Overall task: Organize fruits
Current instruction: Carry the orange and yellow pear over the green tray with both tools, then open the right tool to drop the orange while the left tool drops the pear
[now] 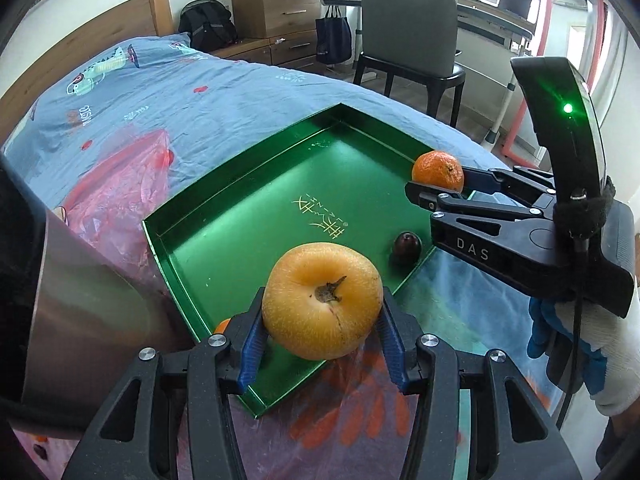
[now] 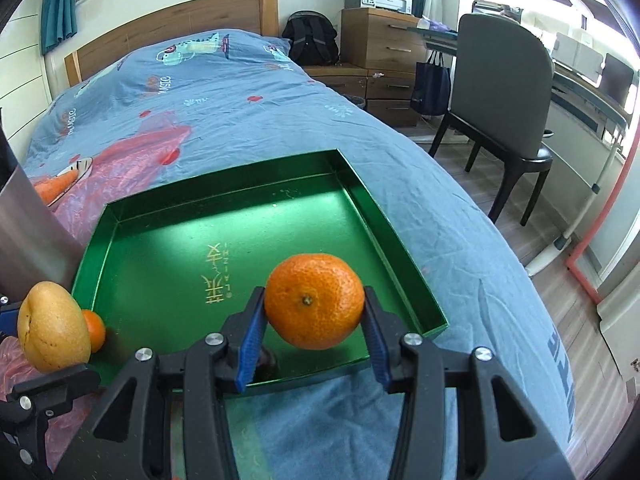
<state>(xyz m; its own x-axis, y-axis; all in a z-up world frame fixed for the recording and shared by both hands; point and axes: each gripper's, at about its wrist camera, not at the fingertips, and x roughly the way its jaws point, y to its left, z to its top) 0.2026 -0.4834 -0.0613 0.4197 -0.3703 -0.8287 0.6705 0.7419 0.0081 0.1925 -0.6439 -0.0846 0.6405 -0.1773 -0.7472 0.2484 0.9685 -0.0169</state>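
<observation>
Tray: a green tray [image 2: 384, 216] is being seen lying on the bed [image 2: 248, 80].
Tray contents: a dark plum [image 1: 407, 247] and a small orange [image 2: 95, 330] are being kept inside.
Left gripper [image 1: 322, 322]: a yellow pear [image 1: 322, 300] is being clamped over the tray's near edge.
Right gripper [image 2: 314, 310]: a tangerine [image 2: 315, 301] is being clamped above the tray.
Left view only: the plum is being shown unobstructed, along with a gloved hand [image 1: 580, 344].

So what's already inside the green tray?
Lying in the green tray: a dark plum and a small orange at its near-left edge, largely hidden by the pear held in front. The mandarin covers part of the floor.
</observation>
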